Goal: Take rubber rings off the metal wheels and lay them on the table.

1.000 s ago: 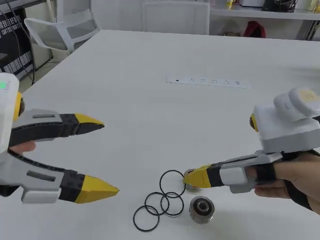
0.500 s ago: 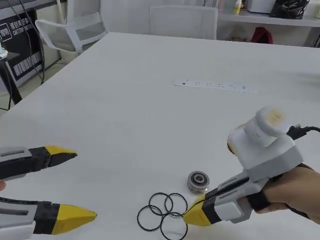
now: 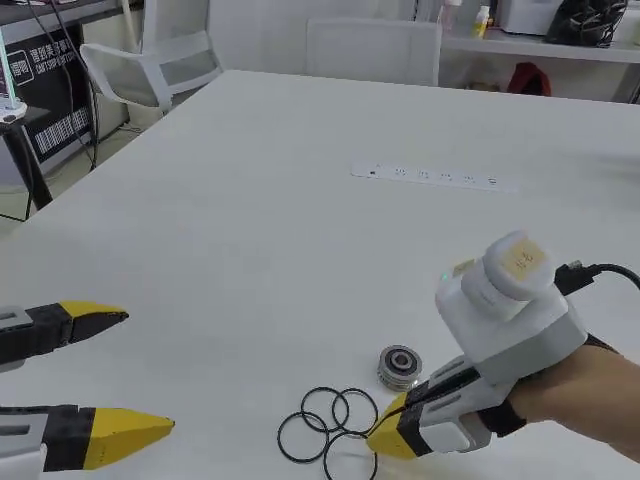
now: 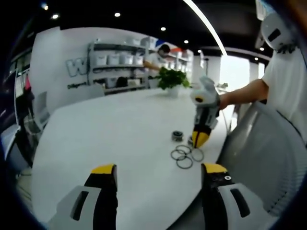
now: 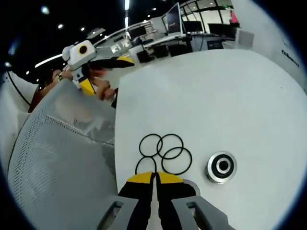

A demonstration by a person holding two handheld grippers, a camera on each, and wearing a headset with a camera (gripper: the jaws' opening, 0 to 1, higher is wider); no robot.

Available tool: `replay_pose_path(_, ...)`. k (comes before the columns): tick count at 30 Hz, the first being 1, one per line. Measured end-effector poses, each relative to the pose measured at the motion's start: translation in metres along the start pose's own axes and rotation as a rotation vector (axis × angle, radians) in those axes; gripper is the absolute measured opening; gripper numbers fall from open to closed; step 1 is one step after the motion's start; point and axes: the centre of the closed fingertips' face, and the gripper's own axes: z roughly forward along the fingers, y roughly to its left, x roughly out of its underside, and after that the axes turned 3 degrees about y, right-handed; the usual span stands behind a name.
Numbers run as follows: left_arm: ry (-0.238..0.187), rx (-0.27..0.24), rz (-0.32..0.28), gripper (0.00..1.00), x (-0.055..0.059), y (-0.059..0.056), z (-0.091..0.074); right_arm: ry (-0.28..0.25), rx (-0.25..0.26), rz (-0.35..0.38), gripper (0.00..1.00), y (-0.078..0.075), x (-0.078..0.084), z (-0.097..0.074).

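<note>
Several black rubber rings (image 3: 327, 412) (image 4: 183, 154) lie in a cluster on the white table (image 3: 300, 220). A bare metal wheel (image 3: 400, 365) (image 5: 222, 166) (image 4: 177, 135) sits just right of them. My right gripper (image 3: 388, 437) (image 5: 154, 179) (image 4: 198, 140) is low at the near side of the cluster. It is shut on the near edge of one rubber ring (image 5: 146, 158) (image 3: 325, 457), which lies flat beside the others. My left gripper (image 3: 142, 372) (image 4: 159, 168) hovers open well to the left, with nothing between its fingers.
A white power strip (image 3: 432, 178) lies mid-table, far from the work. Chairs (image 3: 150, 65) stand beyond the far edge. A mesh chair (image 5: 62, 153) sits by the table's near edge, close to the rings. A potted plant (image 4: 171, 76) stands at the table's far end.
My right gripper has drawn the ring away from beside the wheel to the near side of the cluster. The left gripper has sunk lower and further left in the head view.
</note>
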Motion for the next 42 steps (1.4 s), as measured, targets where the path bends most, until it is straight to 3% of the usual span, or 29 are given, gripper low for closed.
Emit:
replay_pose_path(7, -0.014, -0.016, -0.009, 0.71, -0.003, 0.005, -0.005, -0.013, 0.030, -0.023, 0.00, -0.004, -0.005, 0.001)
replay_pose_path(19, -0.012, -0.021, -0.003, 0.71, -0.009, -0.003, -0.004, -0.057, 0.050, -0.017, 0.01, -0.008, -0.011, -0.009)
replay_pose_path(34, -0.014, -0.011, 0.010, 0.71, -0.014, -0.006, -0.005, -0.200, 0.114, 0.032, 0.06, -0.020, -0.031, -0.048)
replay_pose_path(42, -0.020, -0.011, 0.011, 0.71, -0.015, -0.005, -0.005, -0.267, 0.154, 0.037, 0.18, -0.022, -0.034, -0.070)
